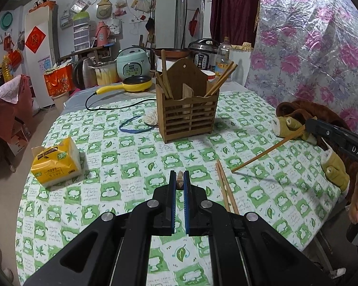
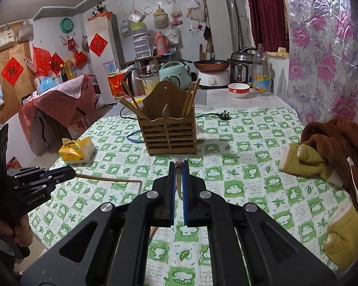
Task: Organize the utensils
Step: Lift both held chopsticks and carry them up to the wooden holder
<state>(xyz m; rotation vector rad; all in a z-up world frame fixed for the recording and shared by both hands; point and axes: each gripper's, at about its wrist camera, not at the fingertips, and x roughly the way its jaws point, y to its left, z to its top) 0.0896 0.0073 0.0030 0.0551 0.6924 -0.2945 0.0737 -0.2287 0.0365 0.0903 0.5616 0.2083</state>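
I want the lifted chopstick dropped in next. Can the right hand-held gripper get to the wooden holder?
Probably yes: the right hand-held gripper, shut on a chopstick, faces the wooden holder across bare tablecloth.

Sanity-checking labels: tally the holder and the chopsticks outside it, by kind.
wooden holder: 1
chopsticks lying on the cloth: 2
chopstick in the left gripper: 1
chopstick in the right gripper: 1
Total: 5
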